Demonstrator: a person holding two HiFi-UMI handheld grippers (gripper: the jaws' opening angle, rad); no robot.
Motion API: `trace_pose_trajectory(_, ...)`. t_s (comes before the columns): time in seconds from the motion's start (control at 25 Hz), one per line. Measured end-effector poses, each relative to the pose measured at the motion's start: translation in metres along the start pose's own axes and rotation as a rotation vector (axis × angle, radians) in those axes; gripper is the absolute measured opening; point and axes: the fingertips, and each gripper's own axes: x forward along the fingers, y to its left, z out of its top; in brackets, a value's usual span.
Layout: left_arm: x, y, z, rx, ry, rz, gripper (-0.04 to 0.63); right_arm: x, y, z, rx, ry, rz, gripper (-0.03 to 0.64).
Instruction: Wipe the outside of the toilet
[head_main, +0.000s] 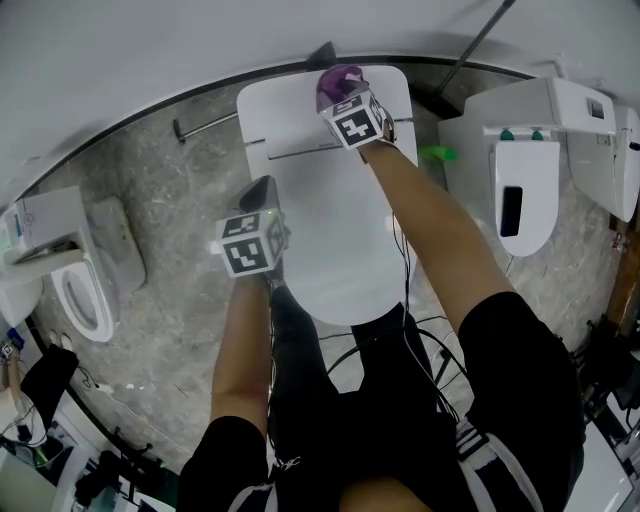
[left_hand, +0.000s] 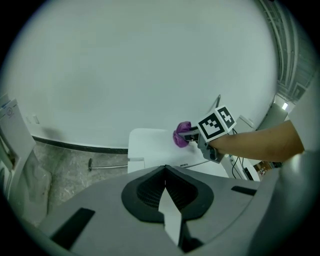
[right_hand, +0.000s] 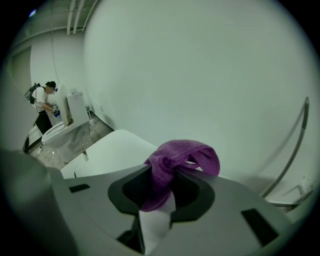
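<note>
Purple cloth (right_hand: 186, 151), one, pinched in right gripper (right_hand: 164, 184).

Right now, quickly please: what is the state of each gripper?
Left gripper: shut, nothing between its jaws.
Right gripper: shut on the cloth.

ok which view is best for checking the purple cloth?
Right gripper view: the purple cloth sits large and centred, pinched in the right gripper's jaws. In the head view the cloth is only a small lump beyond that gripper, over the toilet tank. The left gripper view shows the cloth small and far off.
</note>
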Motion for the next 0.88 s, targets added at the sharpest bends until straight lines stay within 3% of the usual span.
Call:
trace_pose_trajectory(0.28, 0.02, -0.037, -0.001, 0.021, 0.022, -0.019, 0.009, -0.016, -0.037, -0.019, 0.028, -0.006, -0.015, 0.101)
trace_pose_trajectory(0.56, 0.042, -0.072, 0.005, -0.022, 0.016, -0.021, 0.009, -0.04, -0.093, -0.053, 0.061, -0.007, -0.042, 0.101)
trace_pose_trajectory(0.88, 0.066, -0.114, 0.009, 0.022, 0.036, -0.045, 0.009, -0.057, -0.137, -0.079, 0.153, -0.029, -0.035, 0.101)
